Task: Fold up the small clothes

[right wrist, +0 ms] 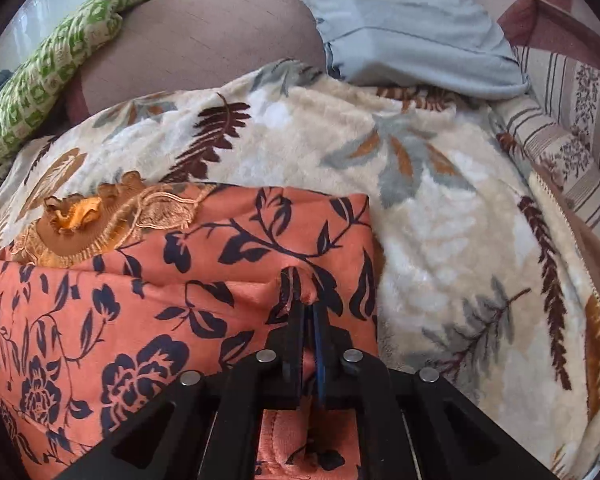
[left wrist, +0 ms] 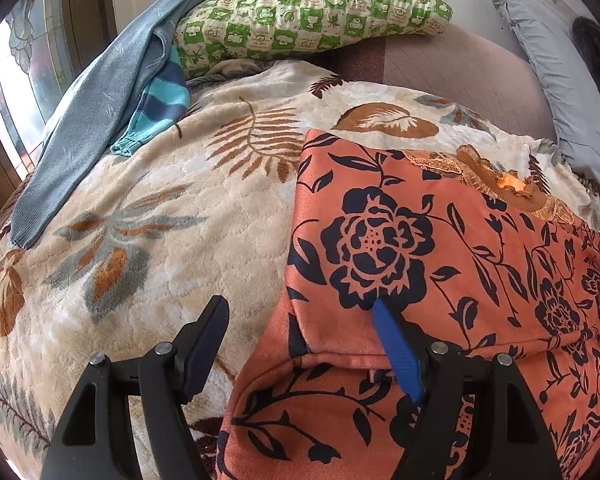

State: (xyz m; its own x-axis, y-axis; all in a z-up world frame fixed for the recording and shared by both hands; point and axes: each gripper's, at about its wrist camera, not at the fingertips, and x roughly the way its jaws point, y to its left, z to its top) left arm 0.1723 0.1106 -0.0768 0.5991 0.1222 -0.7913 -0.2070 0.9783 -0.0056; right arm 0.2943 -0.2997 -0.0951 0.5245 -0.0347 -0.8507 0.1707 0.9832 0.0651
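— Any brand, label or writing to read?

— Small marks printed inside the squares of the green-and-cream checked pillow (left wrist: 312, 12), too small to make out. Nothing legible anywhere else.

— Counted how?

— One orange garment with a dark navy rose-and-vine print and a lace-trimmed neckline (left wrist: 440, 240), lying folded on the cream plush blanket with brown and grey leaf pattern (left wrist: 160, 200) that covers the bed. One grey-blue knitted sweater (left wrist: 96, 112) and one teal-and-navy striped knit piece (left wrist: 160, 108), touching each other, toward the bed's far left corner. Two pillows along the far edge: the checked one, plus one pale grey-blue pillow (right wrist: 400, 20) to its right. One mauve-brown quilted cover (right wrist: 204, 40) between them.

— And the left tool (left wrist: 300, 344)?

— Spread wide. Black finger (left wrist: 204, 344) over bare blanket, just beside the garment's left edge; blue finger (left wrist: 396, 356) resting on the orange cloth near the fold line.

— The right tool (right wrist: 306, 312)?

— Pinched tight on the orange garment, a small pucker of cloth bunched at the fingertips, near the garment's right edge, with bare blanket just beyond.

— Where on the bed, then?

— Garment toward the near edge, roughly mid-bed, neckline pointing to the far edge, well apart from the sweater.
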